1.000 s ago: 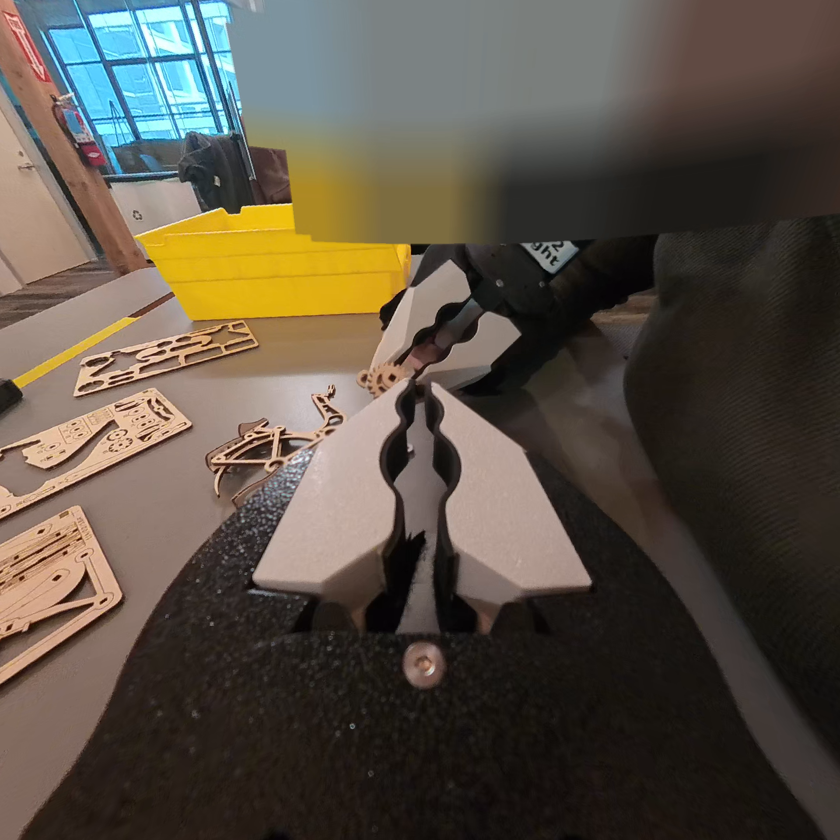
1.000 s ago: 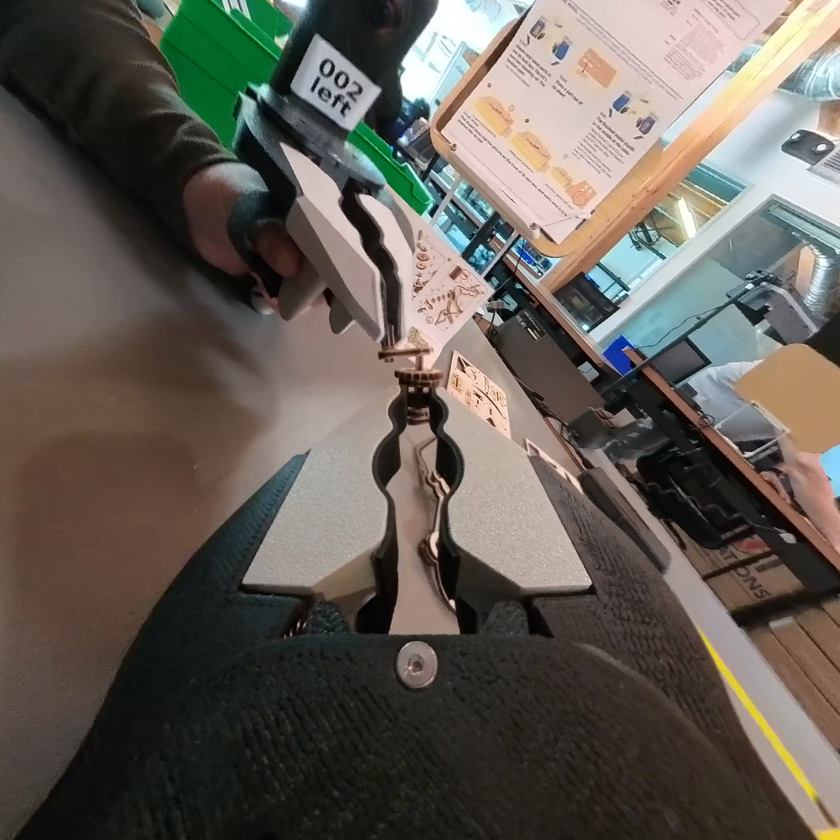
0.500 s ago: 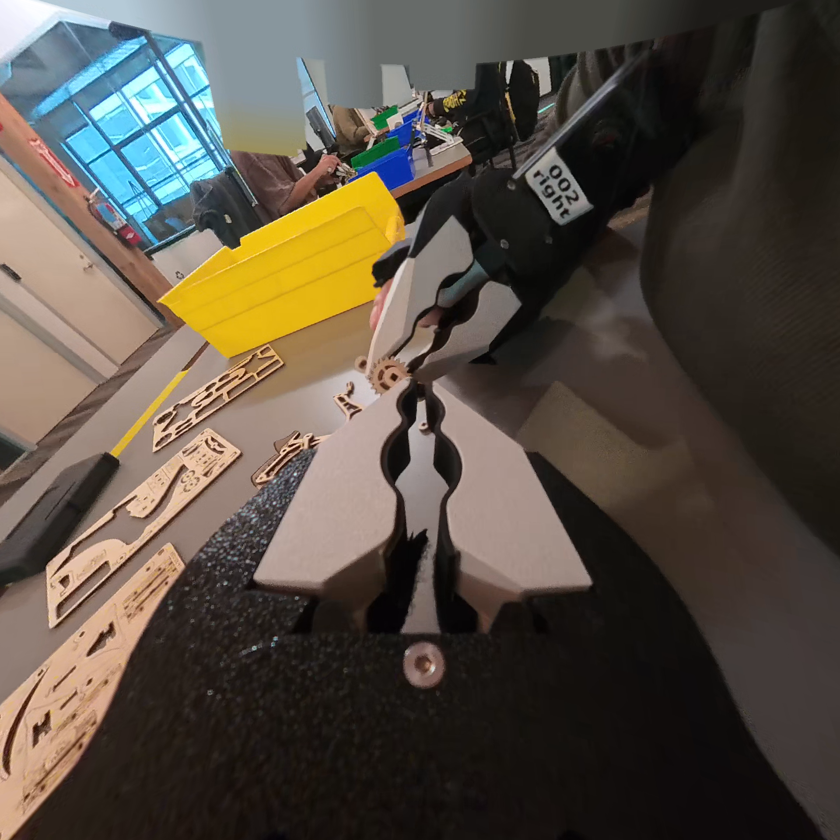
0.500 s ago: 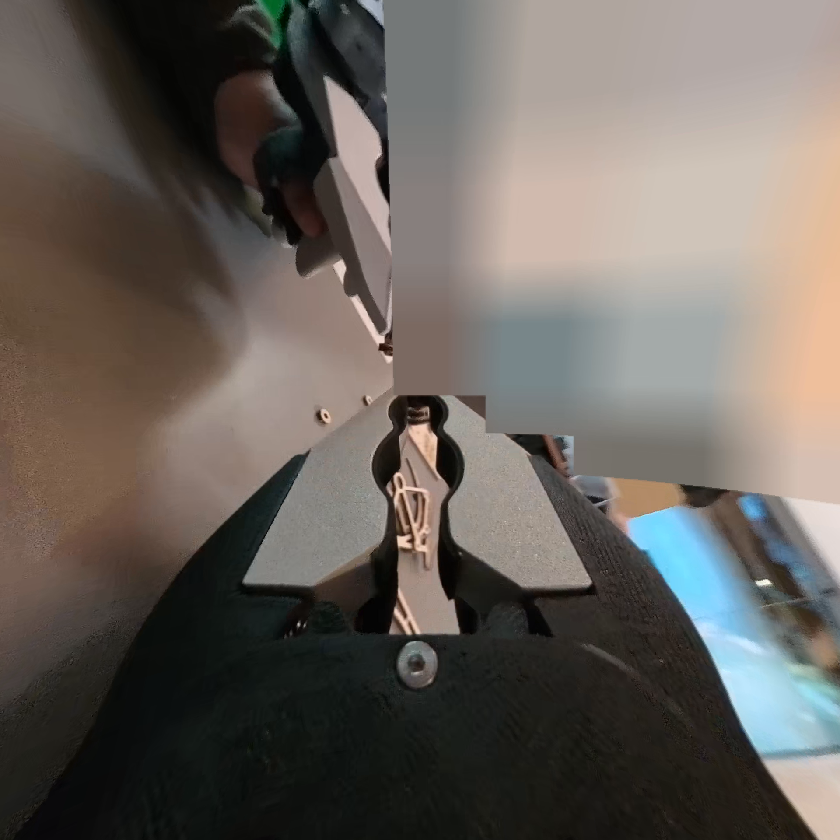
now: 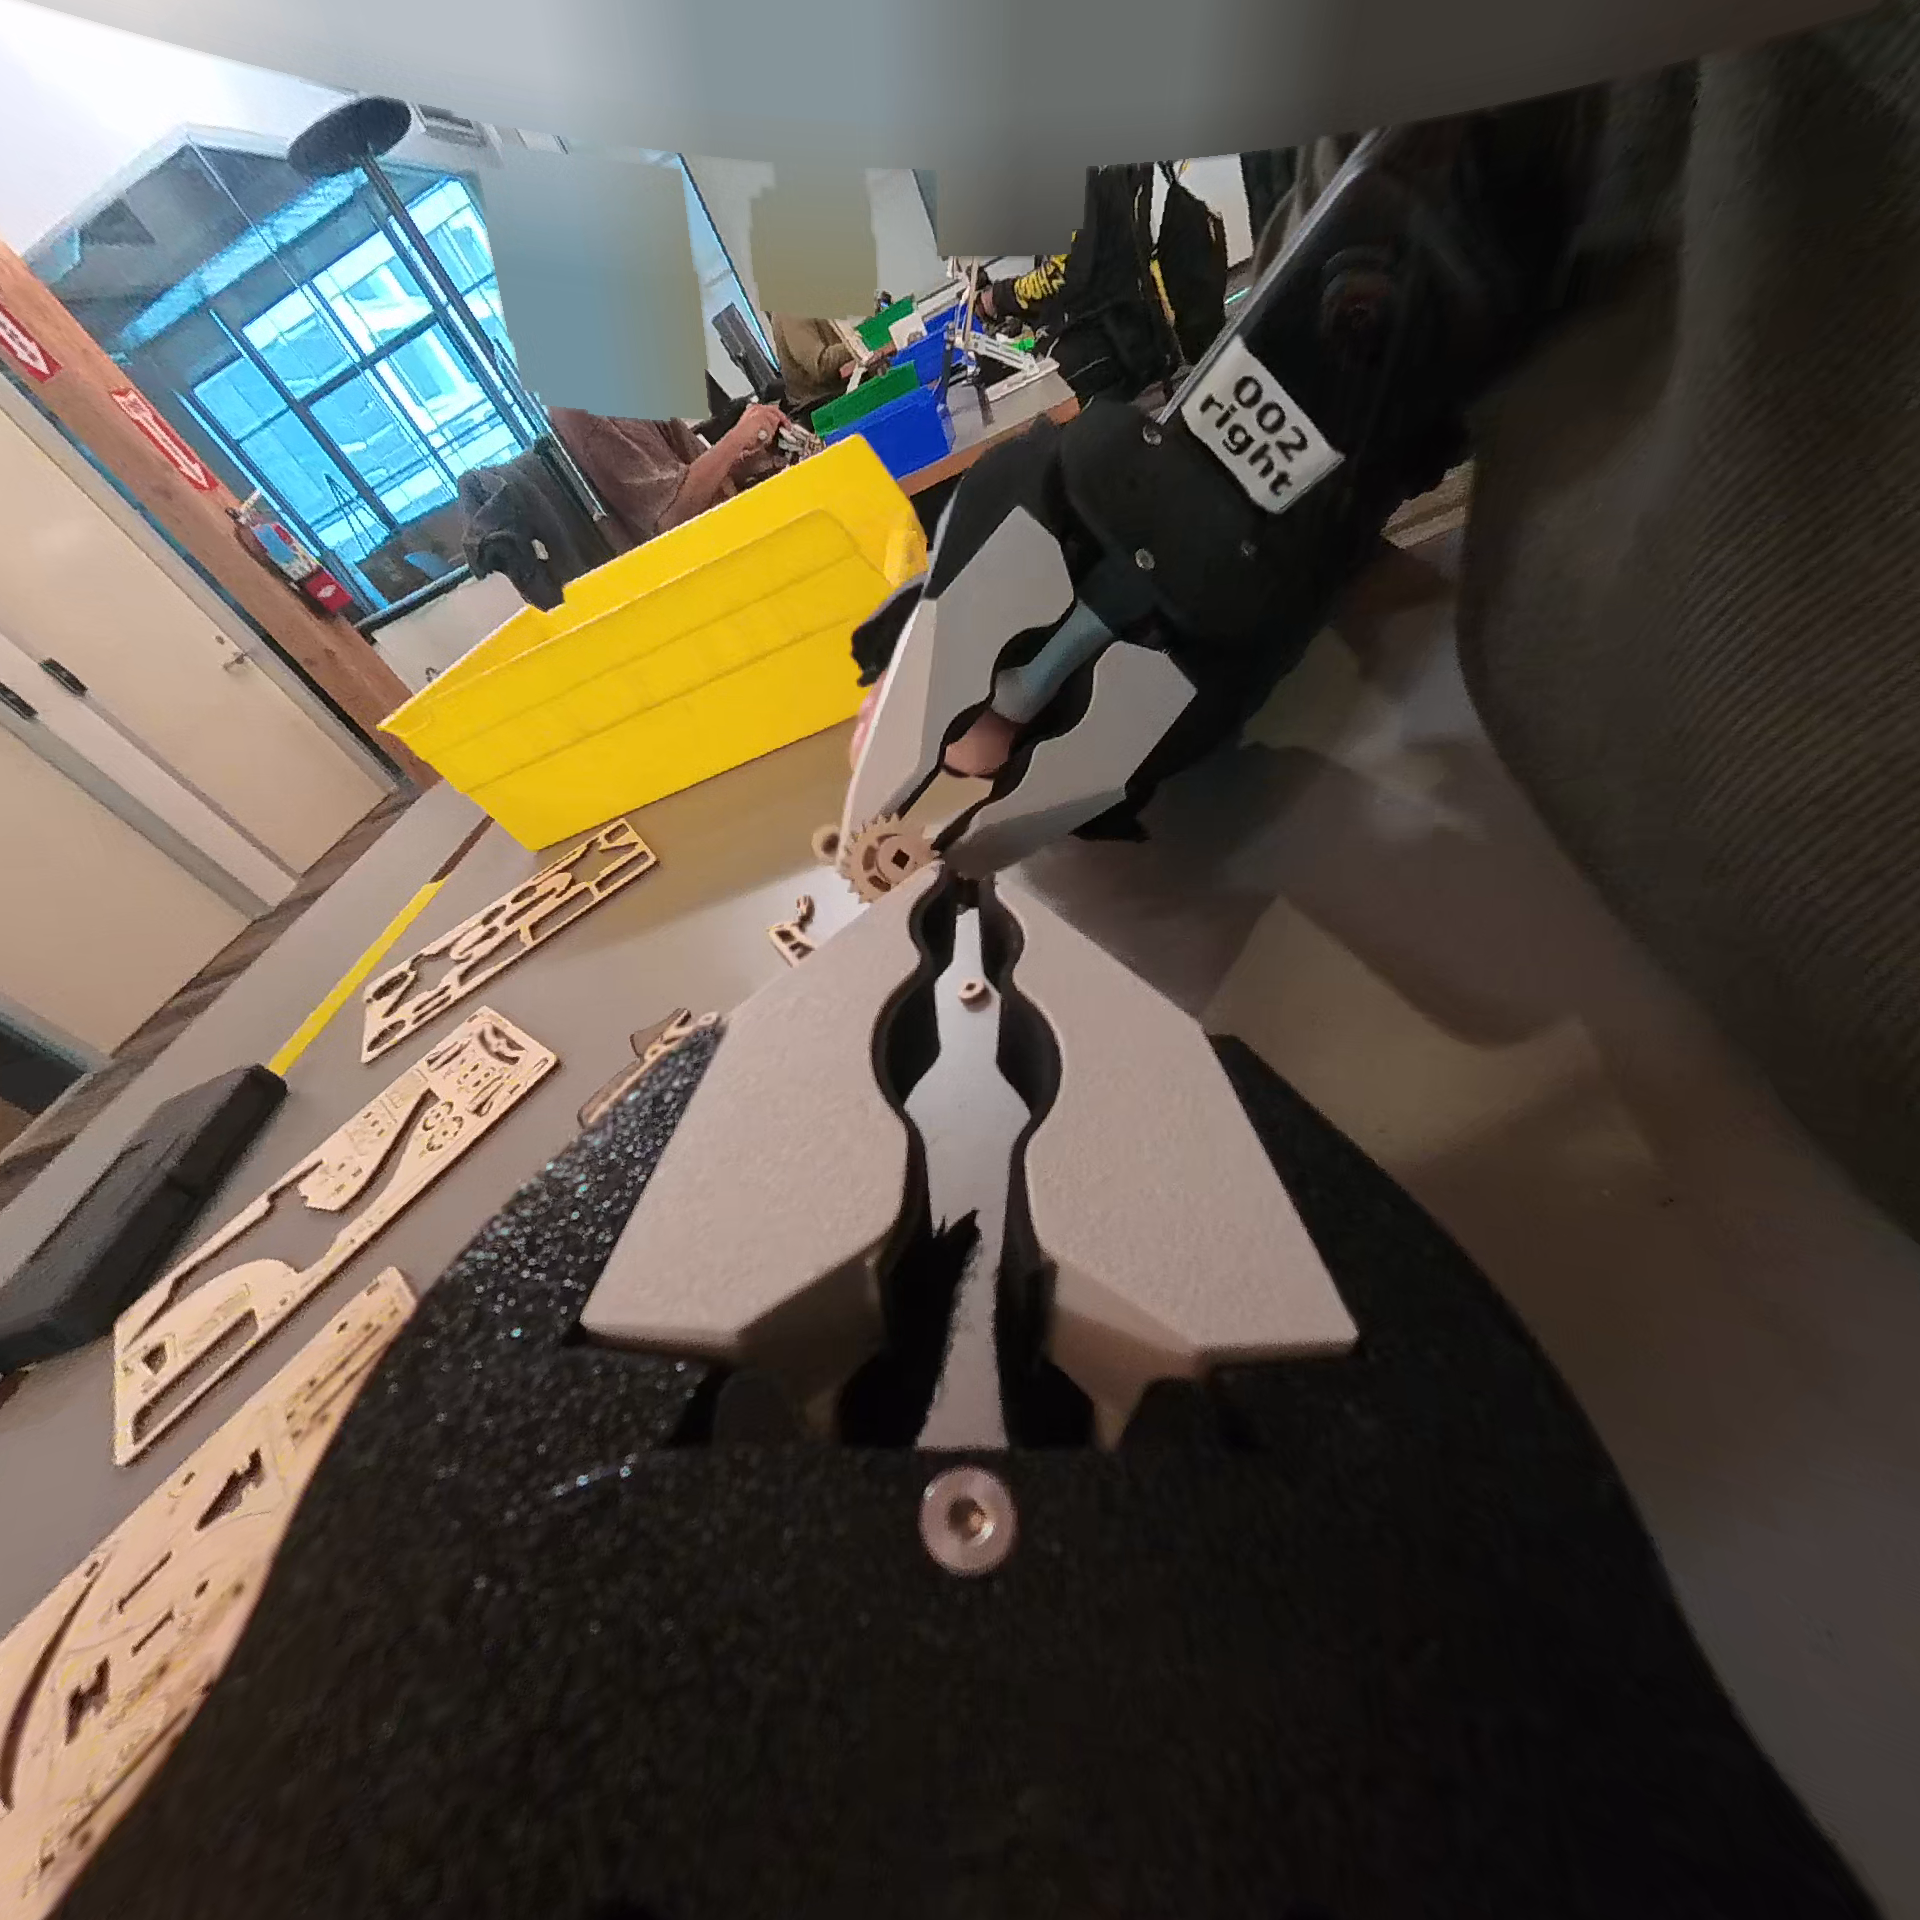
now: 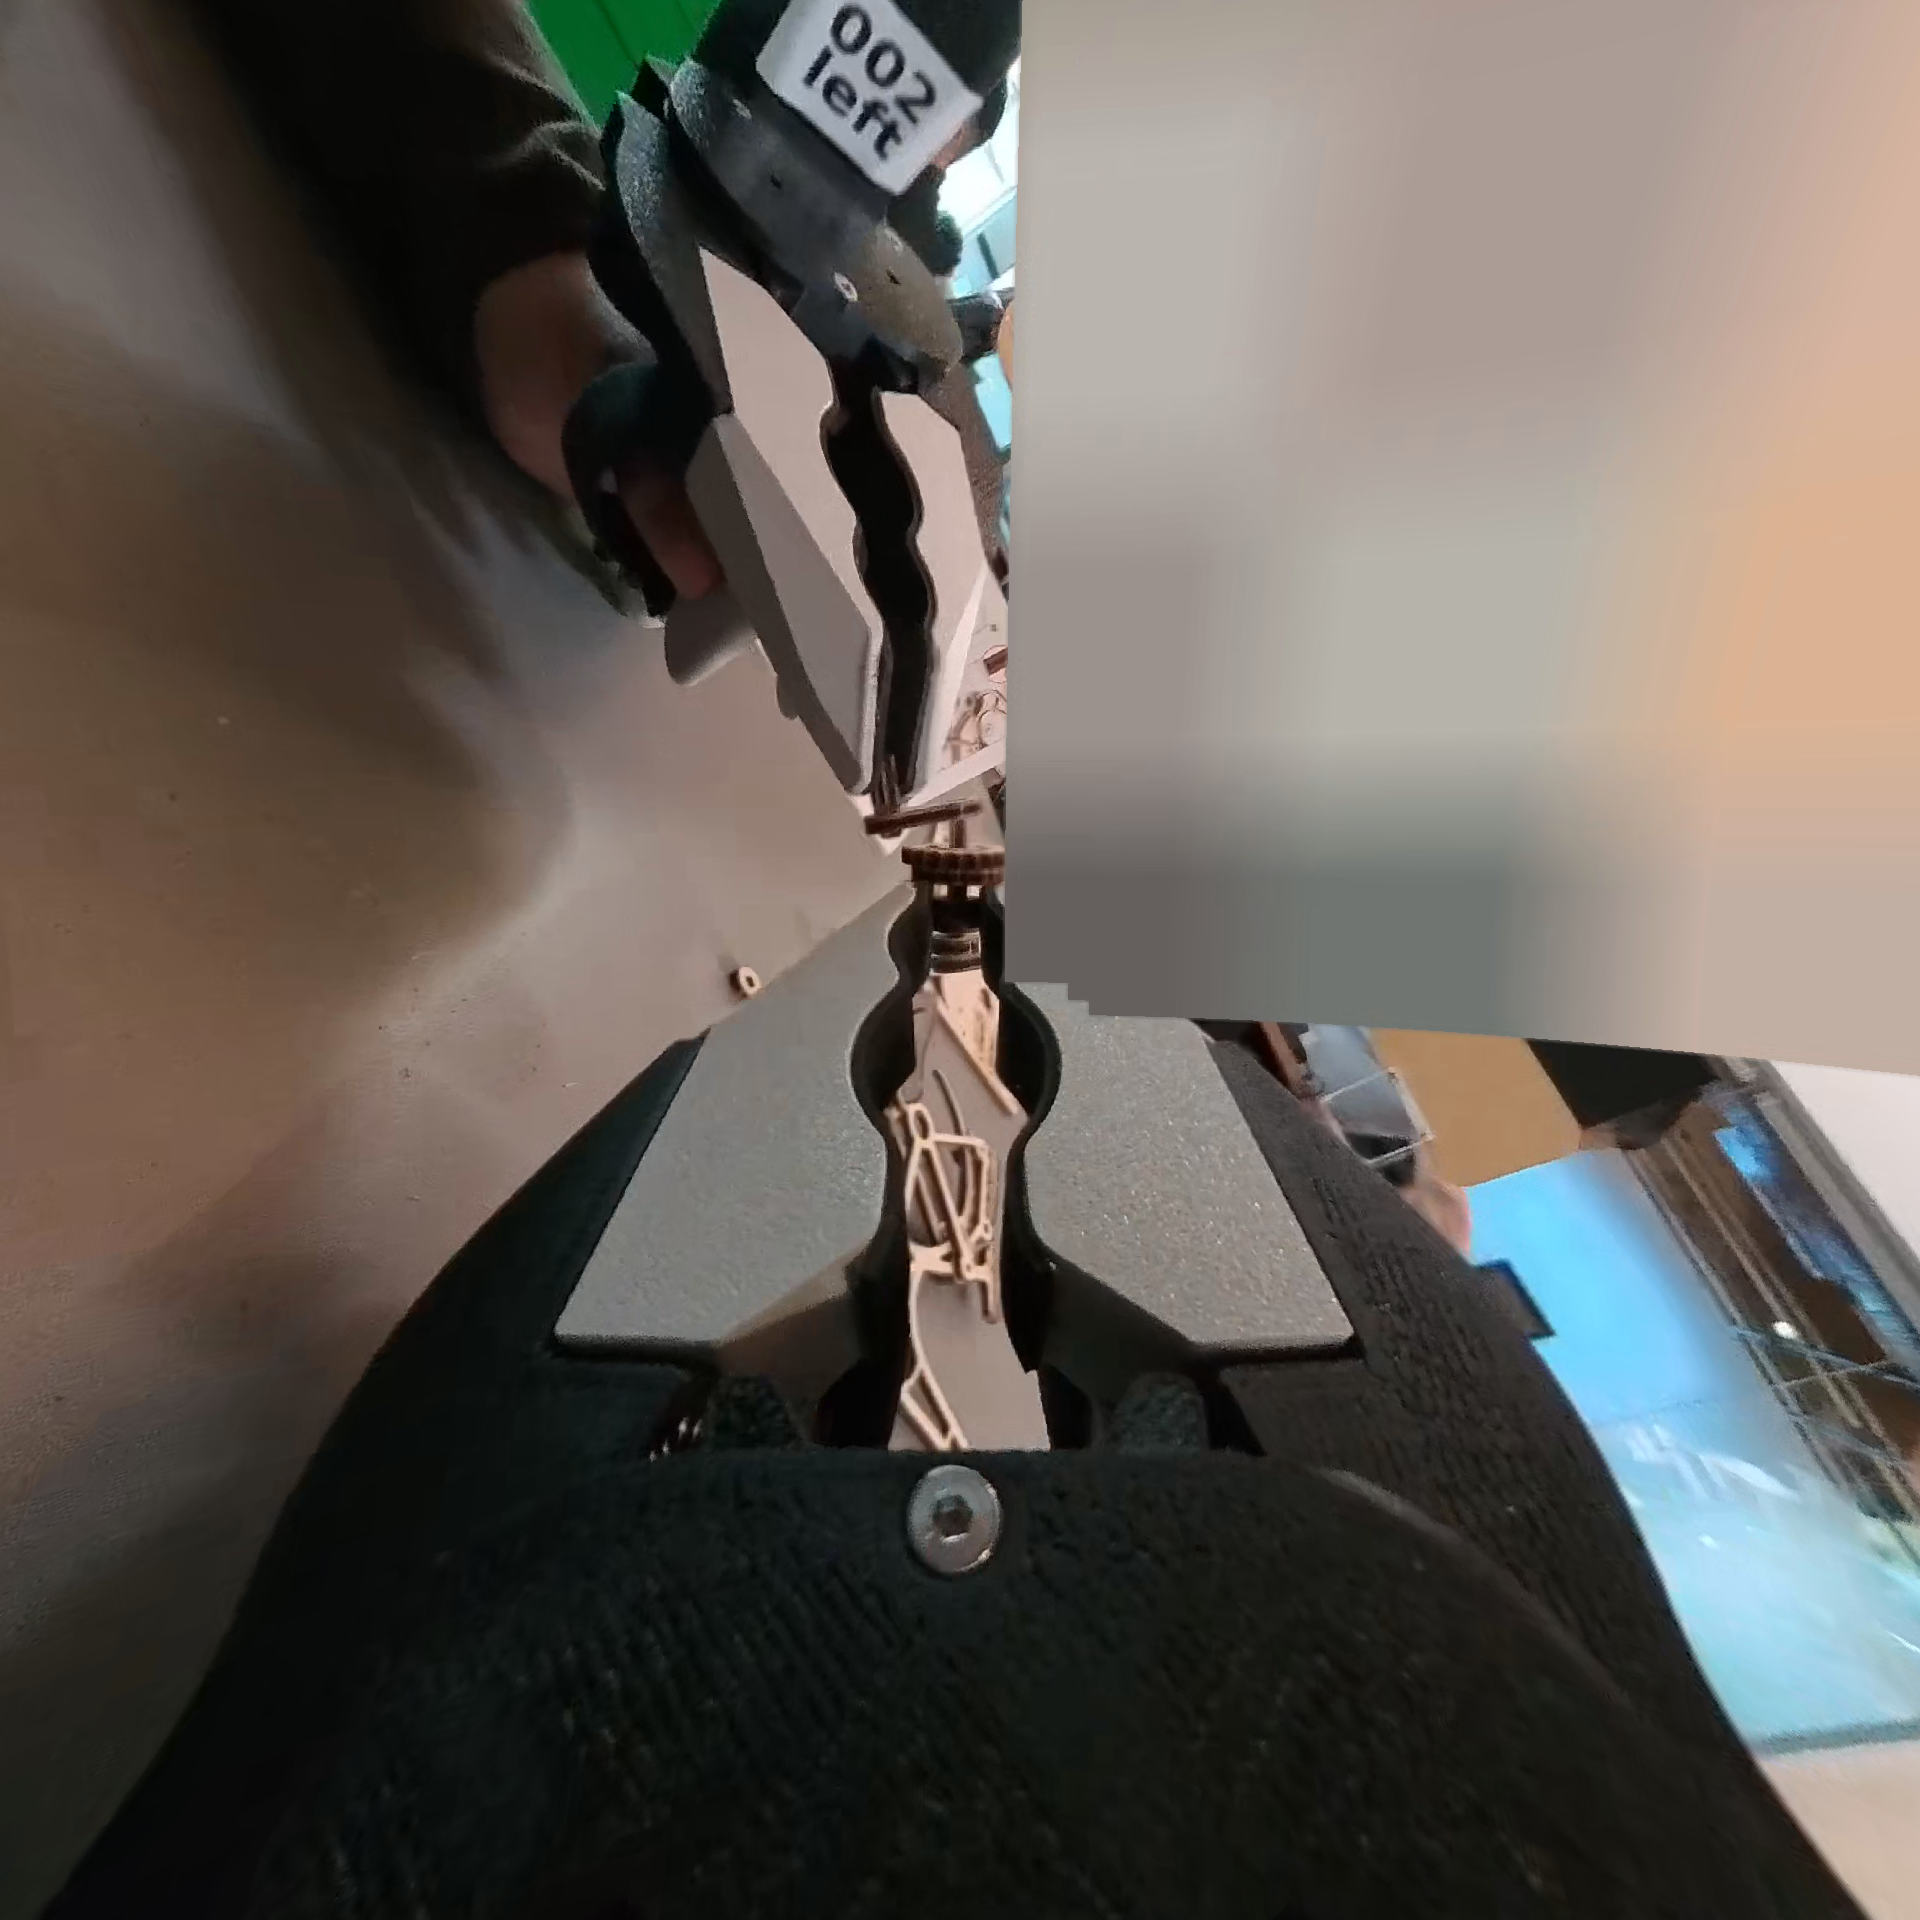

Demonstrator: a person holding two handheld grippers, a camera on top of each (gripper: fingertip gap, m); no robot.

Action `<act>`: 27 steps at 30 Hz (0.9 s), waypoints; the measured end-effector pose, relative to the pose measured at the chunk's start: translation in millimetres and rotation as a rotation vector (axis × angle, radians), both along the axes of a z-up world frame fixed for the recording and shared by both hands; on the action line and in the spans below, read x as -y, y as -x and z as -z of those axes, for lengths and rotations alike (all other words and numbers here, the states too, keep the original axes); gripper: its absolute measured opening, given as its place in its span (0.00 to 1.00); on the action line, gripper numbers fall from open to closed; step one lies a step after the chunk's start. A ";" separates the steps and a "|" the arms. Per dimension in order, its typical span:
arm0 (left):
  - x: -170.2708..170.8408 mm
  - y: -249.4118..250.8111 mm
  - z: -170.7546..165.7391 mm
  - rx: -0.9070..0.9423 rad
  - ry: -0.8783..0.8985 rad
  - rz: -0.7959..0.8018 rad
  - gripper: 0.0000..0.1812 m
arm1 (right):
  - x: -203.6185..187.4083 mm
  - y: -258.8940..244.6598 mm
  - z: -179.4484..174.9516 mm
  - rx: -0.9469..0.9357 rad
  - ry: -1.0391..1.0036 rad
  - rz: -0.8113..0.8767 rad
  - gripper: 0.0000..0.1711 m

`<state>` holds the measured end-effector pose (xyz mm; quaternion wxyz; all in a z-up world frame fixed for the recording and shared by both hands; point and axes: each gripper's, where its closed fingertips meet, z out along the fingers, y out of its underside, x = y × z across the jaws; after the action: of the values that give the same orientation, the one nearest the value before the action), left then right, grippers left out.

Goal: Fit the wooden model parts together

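My right gripper (image 6: 951,920) is shut on a small wooden gear assembly (image 6: 951,864) that sticks out past its tips. In the left wrist view the right gripper (image 5: 920,847) holds this toothed gear (image 5: 881,860) just beyond my left gripper (image 5: 956,891). My left gripper is shut on a thin dark wooden part. In the right wrist view the left gripper (image 6: 888,774) comes down from the upper left, and its thin part (image 6: 920,816) sits just above the gear, almost touching. The two grippers are tip to tip above the grey table (image 5: 707,894).
A yellow bin (image 5: 675,675) stands at the back of the table. Several laser-cut wooden sheets (image 5: 332,1174) lie on the left, with a black block (image 5: 135,1195) at the edge. A small wooden ring (image 5: 974,989) and a loose piece (image 5: 795,935) lie near the tips. A sleeve (image 5: 1714,727) fills the right.
Both grippers have rolled and tilted while staying tip to tip. The thin part stays just above the gear. Both grips are unchanged.
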<state>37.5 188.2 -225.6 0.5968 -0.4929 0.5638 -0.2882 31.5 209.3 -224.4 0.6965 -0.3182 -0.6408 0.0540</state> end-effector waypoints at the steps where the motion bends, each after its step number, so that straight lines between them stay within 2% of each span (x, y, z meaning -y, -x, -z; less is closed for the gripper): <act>1: -1.4 0.2 0.7 -0.002 0.013 -0.006 0.01 | -1.6 0.4 2.1 0.005 0.028 0.001 0.04; 5: -5.4 0.8 0.2 0.006 0.059 -0.015 0.01 | -5.8 1.4 6.5 0.001 0.167 -0.013 0.04; 9: -10.7 1.7 -1.2 0.019 0.094 -0.033 0.00 | -8.4 1.8 7.8 -0.025 0.407 -0.059 0.04; 15: -15.3 2.7 -7.0 0.072 0.179 -0.045 0.00 | -12.8 2.5 3.7 -0.054 0.440 -0.052 0.04; 20: -15.9 5.5 -8.1 0.080 0.184 -0.056 0.00 | -15.6 6.2 1.7 -0.063 0.365 -0.009 0.04; 23: -14.4 6.4 -10.4 0.095 0.170 -0.051 0.01 | -15.3 5.8 -5.1 -0.067 0.206 0.021 0.04; 27: -4.3 4.0 -12.6 0.084 0.023 -0.016 0.01 | -6.8 3.7 -13.9 -0.068 -0.031 0.029 0.04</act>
<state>33.5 192.5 -213.0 0.6165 -0.4918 0.5308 -0.3102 27.8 216.1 -210.6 0.7234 -0.3149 -0.6128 0.0448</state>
